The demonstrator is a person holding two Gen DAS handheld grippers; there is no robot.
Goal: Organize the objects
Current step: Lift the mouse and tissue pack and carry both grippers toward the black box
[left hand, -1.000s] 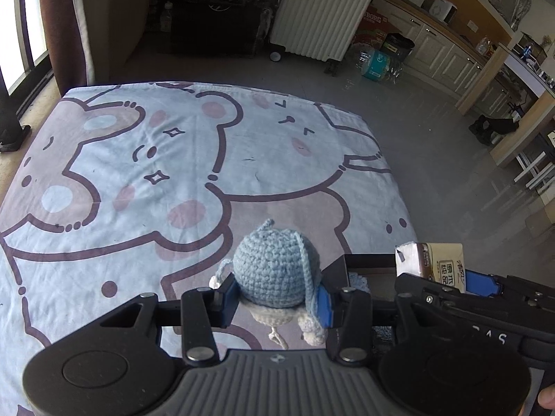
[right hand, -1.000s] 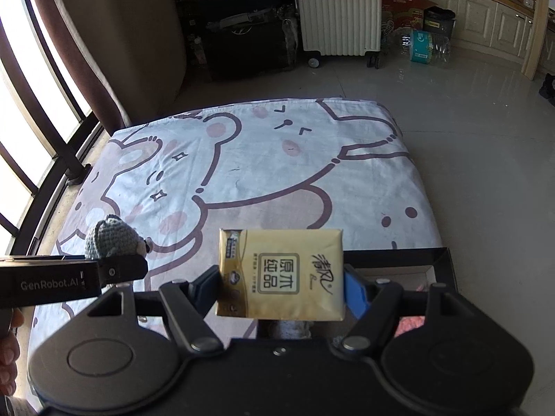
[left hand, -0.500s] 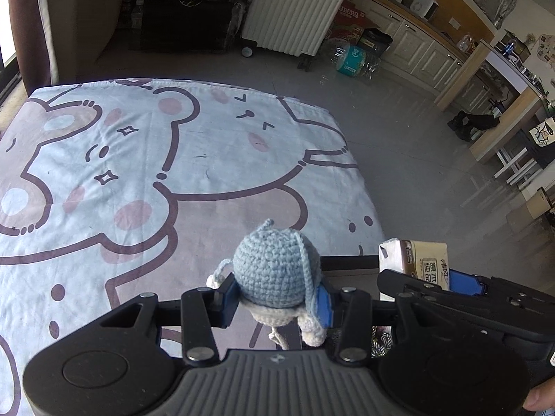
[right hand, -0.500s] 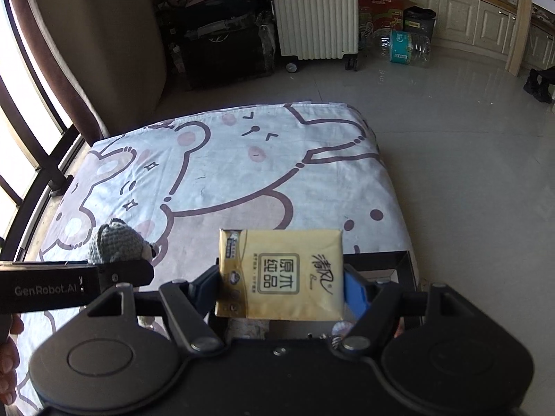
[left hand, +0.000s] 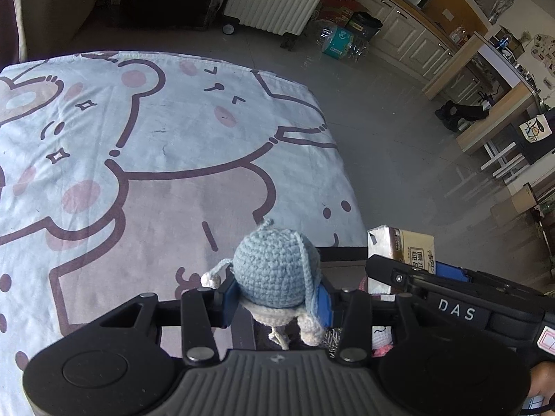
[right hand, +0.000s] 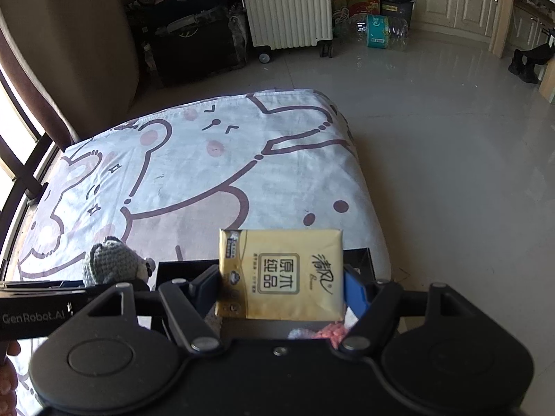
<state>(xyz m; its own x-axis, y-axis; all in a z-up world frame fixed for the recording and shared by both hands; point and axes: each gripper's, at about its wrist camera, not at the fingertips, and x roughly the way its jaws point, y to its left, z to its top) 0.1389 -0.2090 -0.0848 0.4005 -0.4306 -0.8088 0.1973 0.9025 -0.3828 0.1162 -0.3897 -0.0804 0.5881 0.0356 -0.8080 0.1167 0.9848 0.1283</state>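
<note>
My left gripper (left hand: 277, 293) is shut on a blue crocheted toy (left hand: 274, 272) with pale dangling ends, held above the near right part of the bed. My right gripper (right hand: 282, 286) is shut on a yellow tissue pack (right hand: 281, 274), which also shows at the right of the left wrist view as the tissue pack (left hand: 402, 248). Both hover over a black box (right hand: 180, 268) standing at the bed's near right corner; its dark rim (left hand: 341, 253) shows behind the toy. Pink and white crocheted pieces (right hand: 329, 332) lie inside it, mostly hidden by the grippers.
The bed wears a sheet printed with cartoon bears (left hand: 156, 159). The grey tiled floor (right hand: 451, 159) lies to the right. A white ribbed suitcase (right hand: 286, 3), dark bags, a water jug (right hand: 385, 31) and kitchen cabinets stand at the back. A hand (left hand: 541, 384) shows at lower right.
Both grippers have travelled to the right and a little down across the bed, carrying the toy and the tissue pack. The black box now lies more directly beneath them.
</note>
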